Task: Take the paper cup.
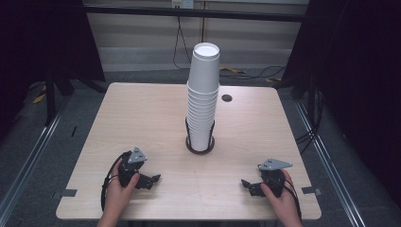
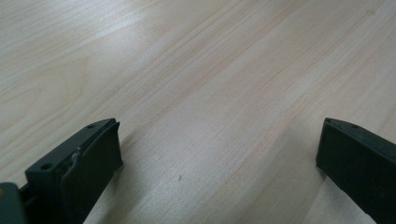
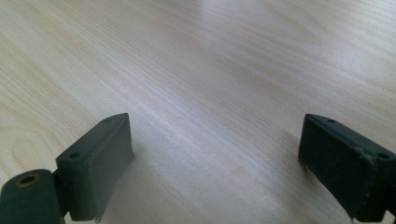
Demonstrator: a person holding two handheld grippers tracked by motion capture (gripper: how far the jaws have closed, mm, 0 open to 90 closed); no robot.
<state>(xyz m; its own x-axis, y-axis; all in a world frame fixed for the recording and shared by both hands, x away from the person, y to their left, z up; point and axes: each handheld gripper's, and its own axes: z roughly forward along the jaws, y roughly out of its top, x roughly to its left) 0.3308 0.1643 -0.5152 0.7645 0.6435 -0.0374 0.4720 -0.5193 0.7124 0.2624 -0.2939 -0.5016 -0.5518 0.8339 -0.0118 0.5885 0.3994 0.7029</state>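
High view: one tall stack of white paper cups (image 1: pixel 203 101) stands in one dark holder (image 1: pixel 199 147) at the bench (image 1: pixel 142 118) centre. Two grippers rest near: left gripper (image 1: pixel 153 179), right gripper (image 1: pixel 246 184). Left gripper view: jaws apart over bare wood. Right gripper view: likewise apart.

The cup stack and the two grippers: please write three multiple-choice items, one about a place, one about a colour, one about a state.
1. Where does the cup stack stand?
A. mid-table, in a black holder
B. at the table's left edge
C. on the floor

2. What colour are the cups?
A. red
B. white
C. blue

3. How do the jaws of the left gripper and the right gripper stand?
A. both shut
B. one open
C. both open

Answers: 1 A, the black holder rings its base; 2 B, the stack shows white; 3 C, bare wooden table shows between each pair.
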